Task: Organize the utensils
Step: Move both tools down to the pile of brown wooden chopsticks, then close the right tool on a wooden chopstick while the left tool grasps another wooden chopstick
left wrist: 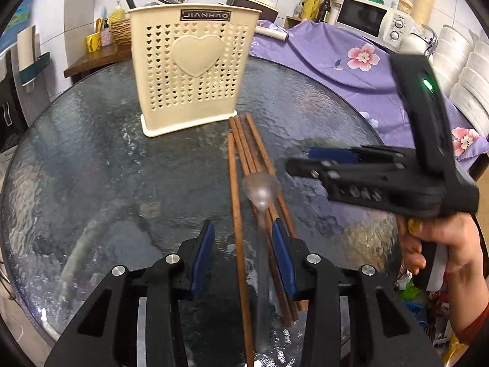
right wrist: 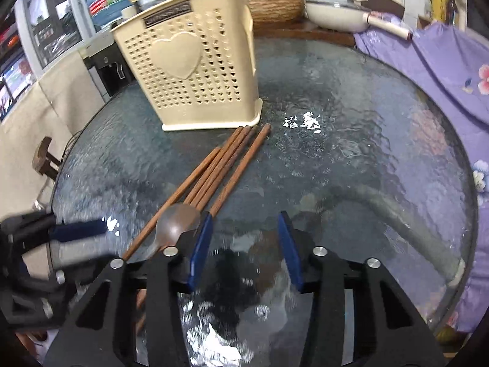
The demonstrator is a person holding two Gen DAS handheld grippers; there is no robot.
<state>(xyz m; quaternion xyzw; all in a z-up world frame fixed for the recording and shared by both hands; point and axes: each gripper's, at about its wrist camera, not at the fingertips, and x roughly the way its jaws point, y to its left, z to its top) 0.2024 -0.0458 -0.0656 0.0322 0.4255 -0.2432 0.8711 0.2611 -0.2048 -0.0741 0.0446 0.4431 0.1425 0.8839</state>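
A cream perforated utensil holder (left wrist: 192,70) with a heart on its front stands upright on the round glass table (left wrist: 91,159); it also shows in the right wrist view (right wrist: 198,64). Several brown chopsticks (left wrist: 244,159) lie side by side in front of it, with a metal spoon (left wrist: 261,191) on top of them. My left gripper (left wrist: 243,257) is open, its jaws either side of the chopsticks and spoon handle. My right gripper (right wrist: 244,250) is open and empty over bare glass, just right of the chopsticks (right wrist: 220,165) and spoon (right wrist: 175,223). It shows from the side in the left wrist view (left wrist: 308,160).
A purple floral cloth (left wrist: 351,58) covers furniture to the right of the table. A microwave (left wrist: 369,20) stands behind it, with stacked white bowls (left wrist: 467,70) at far right. A wooden shelf with bottles and a pan (right wrist: 336,15) sits behind the holder.
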